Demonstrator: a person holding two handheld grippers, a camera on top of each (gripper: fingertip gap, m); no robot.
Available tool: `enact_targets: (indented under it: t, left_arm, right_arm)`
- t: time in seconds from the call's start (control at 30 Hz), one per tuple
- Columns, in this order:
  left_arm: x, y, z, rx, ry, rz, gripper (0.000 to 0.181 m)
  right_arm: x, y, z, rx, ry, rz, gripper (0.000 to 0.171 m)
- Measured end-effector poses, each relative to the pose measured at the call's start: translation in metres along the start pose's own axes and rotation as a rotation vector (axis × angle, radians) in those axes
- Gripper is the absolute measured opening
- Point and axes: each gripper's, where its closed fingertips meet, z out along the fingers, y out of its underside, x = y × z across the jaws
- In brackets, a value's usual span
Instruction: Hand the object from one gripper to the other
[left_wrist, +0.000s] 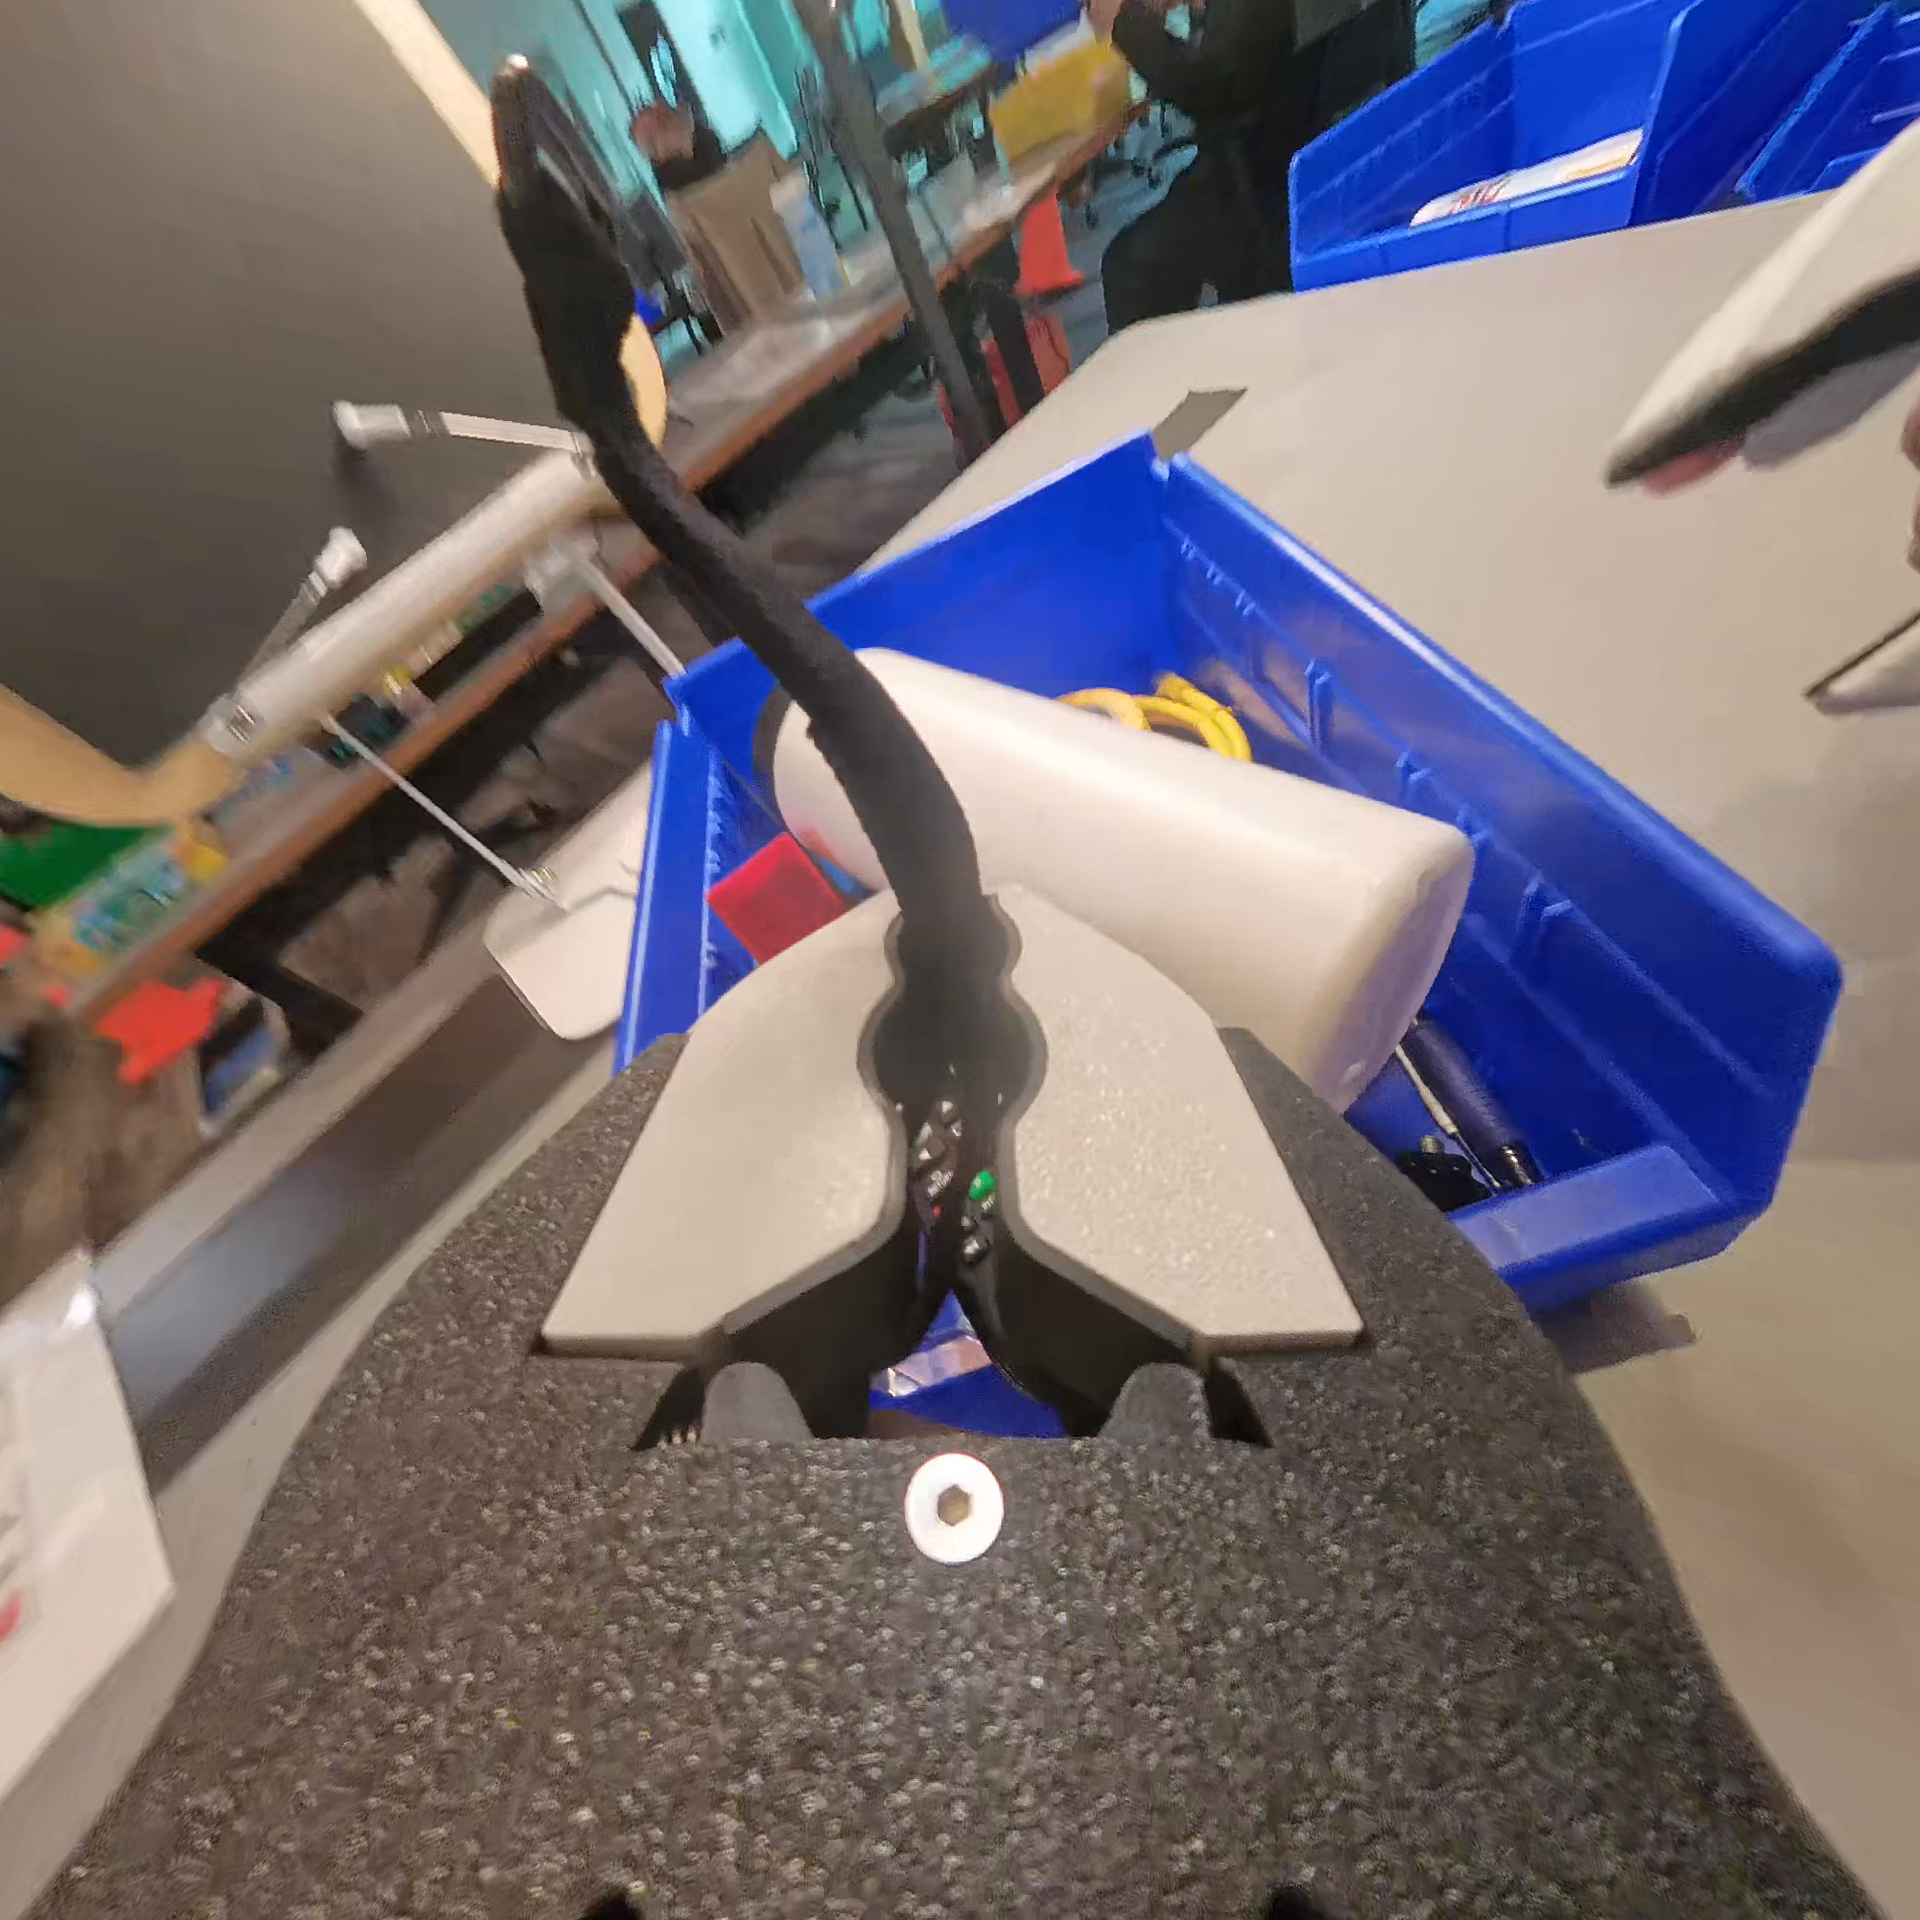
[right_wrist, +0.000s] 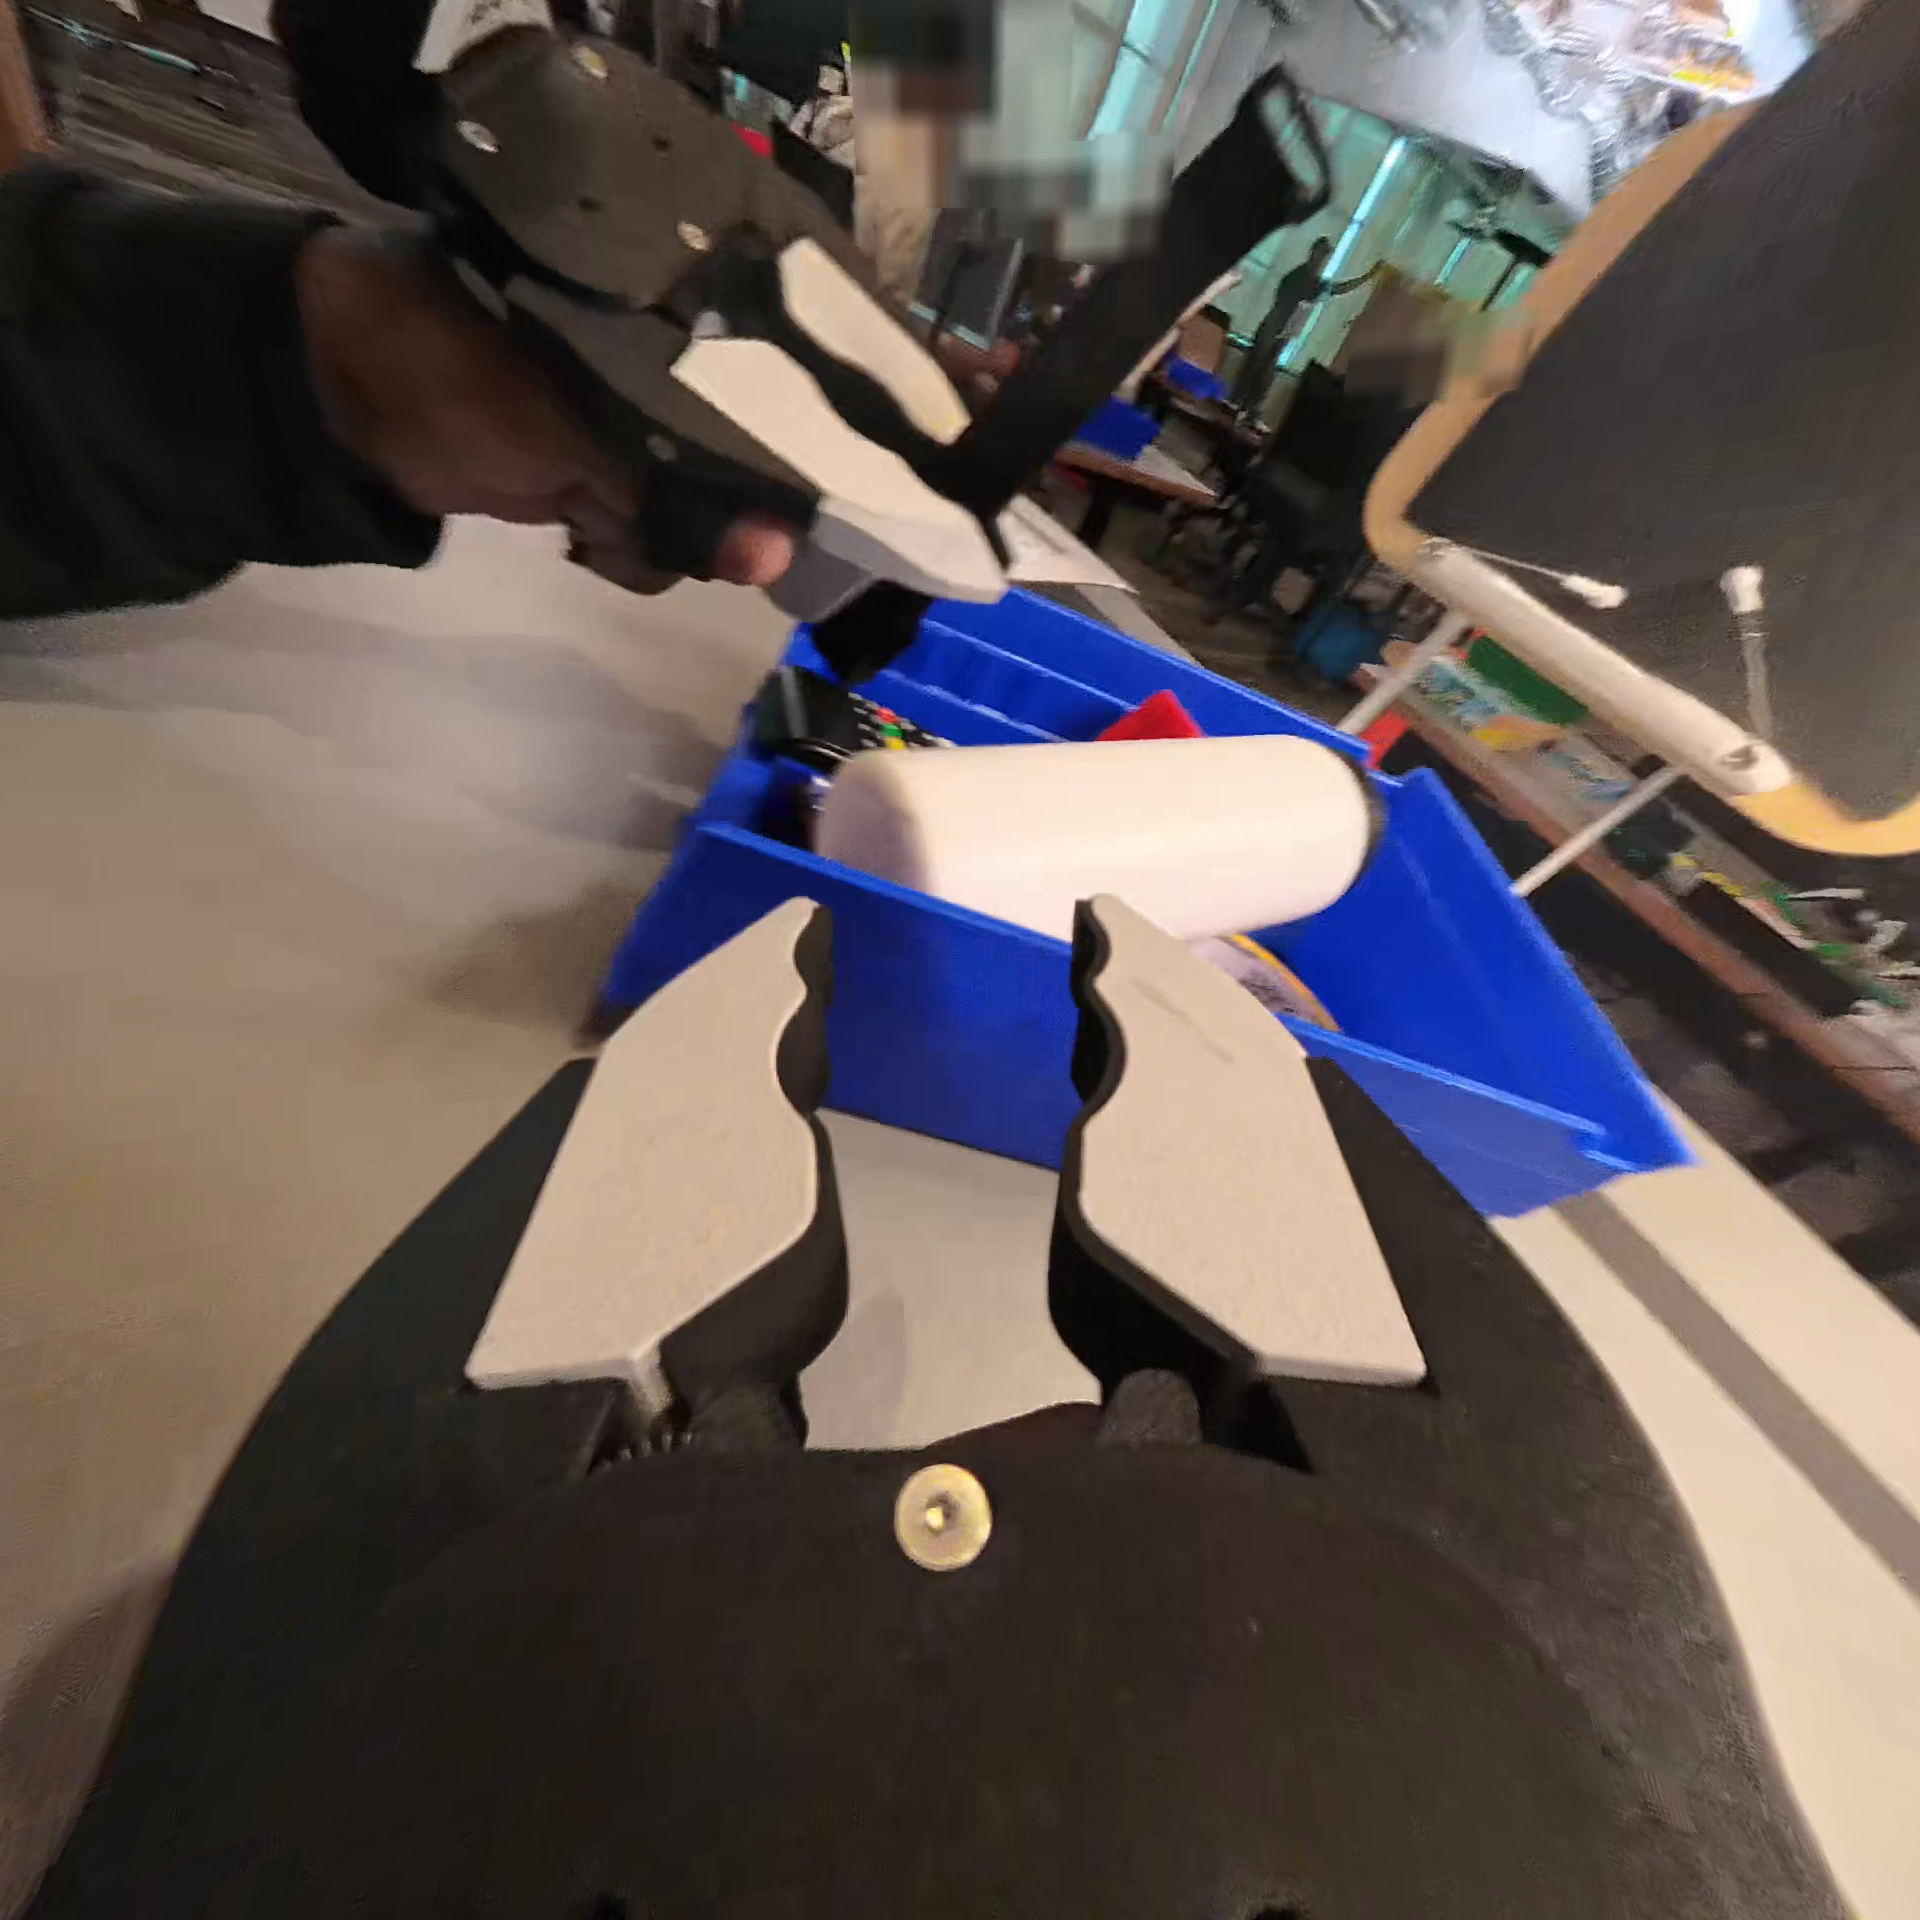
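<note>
Nearest to me, my left tool (left_wrist: 951, 997) is clamped on the black remote (left_wrist: 748, 613), pinching it close to its lower end, where a few small buttons show between the pads. The rest of the remote rises up and away from the tool in a long dark curve, though the wide lens probably bends it; I'd judge it a stiff, light plastic bar, not fragile, with a somewhat slick casing. My right tool (right_wrist: 945, 935) has its fingers apart with nothing between them, hovering low over the table (right_wrist: 260, 883) and aimed at the bin.

For the handover I'd take hold on the free upper half of the remote, well clear of the left tool's pads, across its narrow width, so the two tools don't collide.

Just beyond both tools sits one blue bin (left_wrist: 1558, 831) on the table. In it I count one white foam roller (left_wrist: 1195, 831) lying across the top, one red block (left_wrist: 779, 894), one coil of yellow cable (left_wrist: 1174, 712) and some dark bits I can't make out. More blue bins (left_wrist: 1507, 156) are stacked farther back; their number I can't tell. Beyond them the room is blurred, with people standing.
</note>
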Motion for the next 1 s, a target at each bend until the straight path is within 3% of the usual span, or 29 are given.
enact_targets:
  t: [0.13,0.27,0.43,0.53,0.73,0.83,0.9,1.0]
  left_arm:
    - [-0.004,0.021,0.015,-0.133,0.052,-0.149,0.032]
    - [-0.013,0.024,0.016,-0.163,0.023,-0.198,0.048]
    - [-0.005,0.023,0.009,-0.188,0.068,-0.213,0.056]
    - [-0.001,0.022,0.004,-0.209,0.088,-0.201,0.056]
    - [0.021,0.01,0.0,-0.275,0.208,-0.213,0.069]
    - [0.036,0.003,-0.002,-0.325,0.251,-0.188,0.074]
    - [0.044,0.003,-0.005,-0.38,0.273,-0.146,0.077]
    - [0.049,0.01,-0.009,-0.48,0.281,-0.059,0.08]
  right_arm:
    - [0.033,0.02,0.011,-0.073,0.028,-0.166,0.057]
    - [0.04,0.034,0.033,-0.153,-0.041,-0.36,0.069]
    - [0.014,0.049,0.053,-0.277,-0.236,-0.46,0.055]
    - [0.005,0.044,0.057,-0.32,-0.187,-0.514,0.047]
    - [-0.037,0.023,0.063,-0.414,-0.113,-0.463,0.039]
    - [-0.079,-0.008,0.06,-0.338,-0.19,-0.341,0.03]
    - [-0.101,-0.026,0.051,-0.294,-0.291,-0.217,0.033]
    - [-0.085,-0.041,0.038,-0.26,-0.28,-0.131,0.044]
